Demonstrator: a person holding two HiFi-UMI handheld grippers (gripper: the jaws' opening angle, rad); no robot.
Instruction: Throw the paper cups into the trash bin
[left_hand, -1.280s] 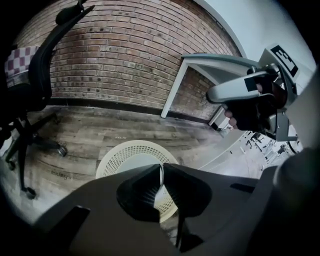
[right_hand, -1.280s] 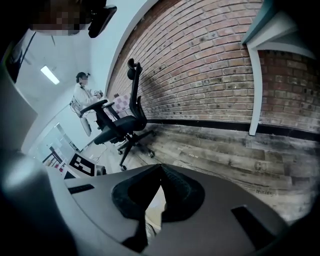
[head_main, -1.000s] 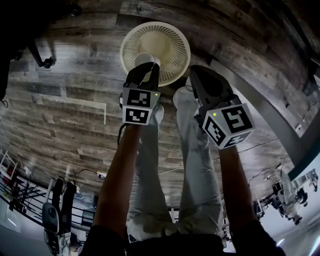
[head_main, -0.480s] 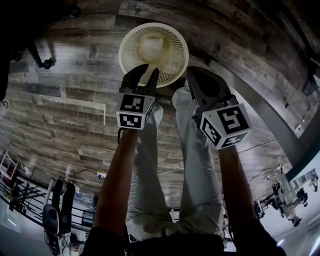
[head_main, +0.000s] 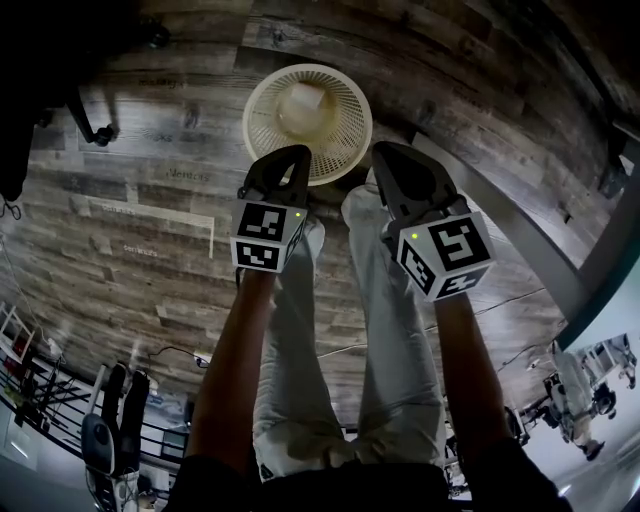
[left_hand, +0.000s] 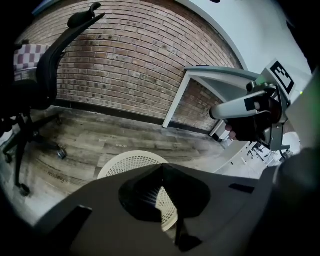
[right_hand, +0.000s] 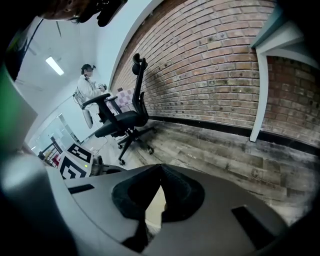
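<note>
A cream mesh trash bin (head_main: 340, 150) stands on the wood floor, and a white paper cup (head_main: 304, 100) lies inside it. My left gripper (head_main: 291, 158) hangs just above the bin's near rim. Its jaws have just been closing and are shut now, with nothing between them. In the left gripper view the bin (left_hand: 125, 162) shows beyond the closed tips of that gripper (left_hand: 161, 168). My right gripper (head_main: 385, 156) is held beside the bin's right edge, shut and empty. In the right gripper view a sliver of the bin (right_hand: 152, 207) shows under its tips (right_hand: 160, 166).
A black office chair (left_hand: 35, 90) stands to the left on the floor (head_main: 150, 230). A white table leg (left_hand: 175, 102) and a brick wall (left_hand: 125, 55) lie behind the bin. A person in white (right_hand: 87, 87) stands far off. My legs (head_main: 330, 330) are below the grippers.
The left gripper held the cup over the bin, opened and dropped it in, then shut and rose a little. The right gripper barely moved.
</note>
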